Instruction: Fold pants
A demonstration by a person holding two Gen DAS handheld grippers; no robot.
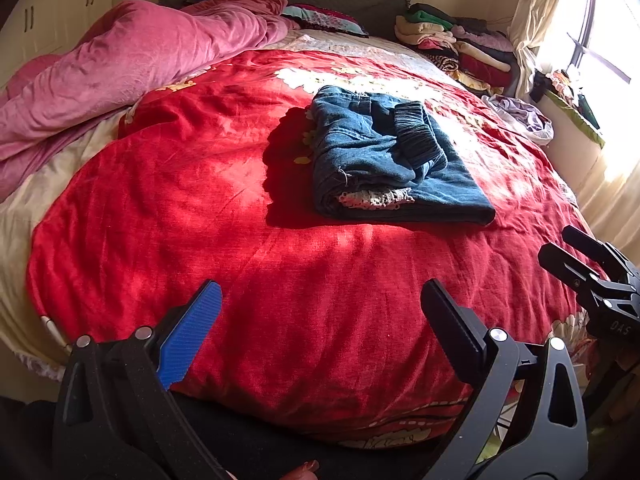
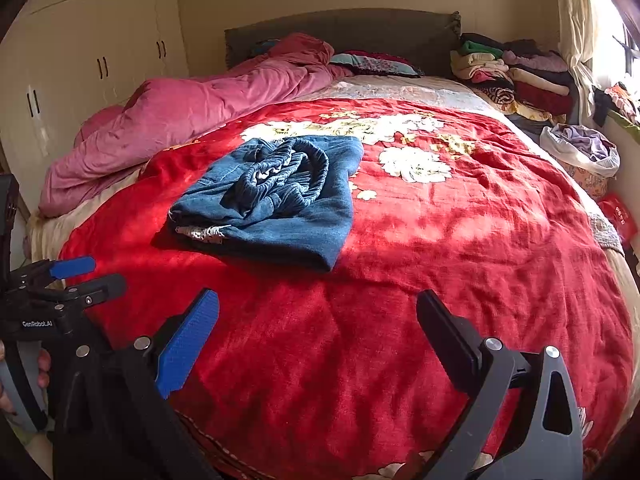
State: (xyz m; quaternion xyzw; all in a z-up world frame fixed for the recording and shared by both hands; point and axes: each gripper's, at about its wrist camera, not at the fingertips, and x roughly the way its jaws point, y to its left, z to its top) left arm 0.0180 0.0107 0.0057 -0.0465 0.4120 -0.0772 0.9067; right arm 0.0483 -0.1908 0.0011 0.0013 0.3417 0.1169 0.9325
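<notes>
Bed (image 2: 500,240), large, spread with a red floral blanket (image 1: 280,288), plush, wrinkled, sunlit in patches; a soft, yielding surface, likely to drag along with any cloth pulled across it. Pink quilt (image 1: 132,60), bunched along the far left side; stacks of folded clothes (image 2: 516,76) by the headboard on the window side; a loose pale garment (image 2: 580,148) at the right edge. Pants (image 1: 392,156), blue denim, lying mid-bed in a compact, roughly squared bundle, the gathered elastic waistband (image 2: 288,168) heaped on top, a strip of pale lace trim (image 1: 376,198) showing at the near edge; judged already folded, or nearly so, though lumpy. Handling: soft but fairly thick and weighty for cloth, layers apt to slip apart if lifted by one ply; best pinched at the near folded edge or at a corner through all layers, the waistband giving the firmest purchase. Left gripper (image 1: 320,320), jaws spread wide, nothing between them, hovering over the blanket near the bed's foot, well apart from the pants. Right gripper (image 2: 316,328), jaws likewise spread and empty, alongside. Not determinable: the number of folds, where the legs run inside the bundle, what the lace belongs to; the person unseen save fingertips (image 2: 42,364) on a handle
</notes>
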